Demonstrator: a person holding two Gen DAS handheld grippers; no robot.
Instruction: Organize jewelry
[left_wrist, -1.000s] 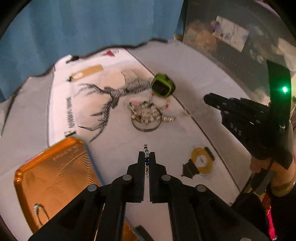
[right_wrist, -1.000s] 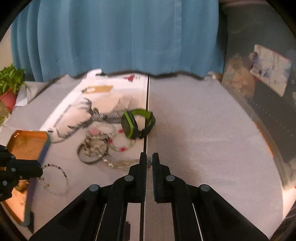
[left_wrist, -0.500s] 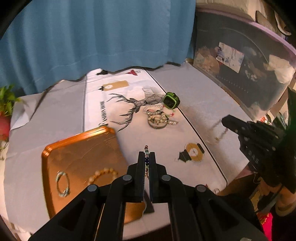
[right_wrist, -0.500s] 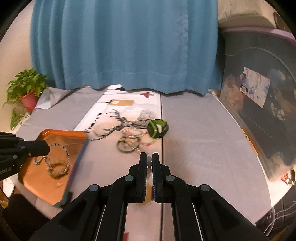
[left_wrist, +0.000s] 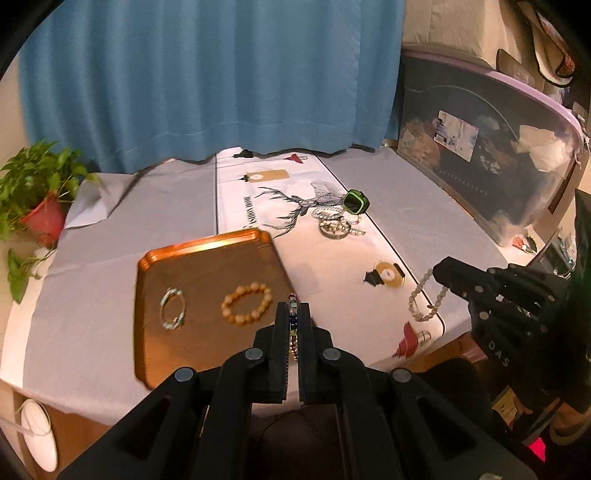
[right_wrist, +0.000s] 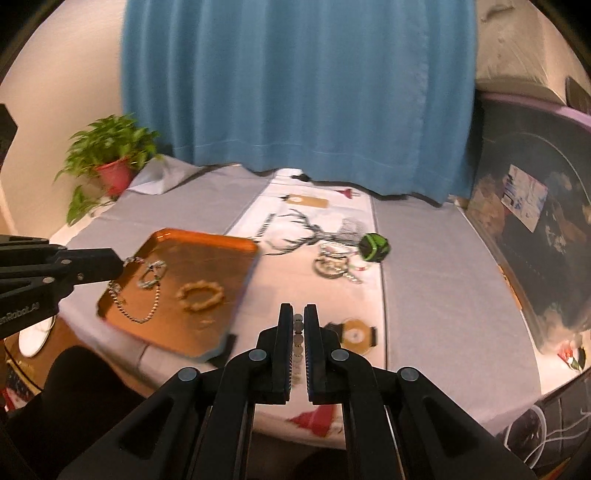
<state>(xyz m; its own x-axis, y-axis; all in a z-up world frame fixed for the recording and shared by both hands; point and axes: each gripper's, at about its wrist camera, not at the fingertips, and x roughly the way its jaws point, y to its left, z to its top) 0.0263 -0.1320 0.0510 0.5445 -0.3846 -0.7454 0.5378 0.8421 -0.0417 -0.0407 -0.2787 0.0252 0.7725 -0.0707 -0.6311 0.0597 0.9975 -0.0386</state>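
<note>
My left gripper (left_wrist: 293, 314) is shut on a thin beaded chain (left_wrist: 293, 325), which hangs over the copper tray (left_wrist: 159, 258) in the right wrist view (right_wrist: 136, 295). My right gripper (right_wrist: 298, 314) is shut on a pale bead bracelet (right_wrist: 297, 336), which dangles from it in the left wrist view (left_wrist: 424, 295). The tray holds a wooden bead bracelet (left_wrist: 246, 303) and a silvery bangle (left_wrist: 173, 313). A pile of jewelry (left_wrist: 337, 225) and a green watch (left_wrist: 355, 201) lie on the white deer-print runner (left_wrist: 258, 199).
A blue curtain (left_wrist: 207, 81) hangs behind the grey-covered table (left_wrist: 406, 192). A potted plant (left_wrist: 37, 206) stands at the far left. A dark storage box (left_wrist: 480, 155) stands along the right edge. The table's front edge is close below both grippers.
Both grippers have pulled back and up from the jewelry pile toward the table's front edge. The left one now holds its chain above the tray.
</note>
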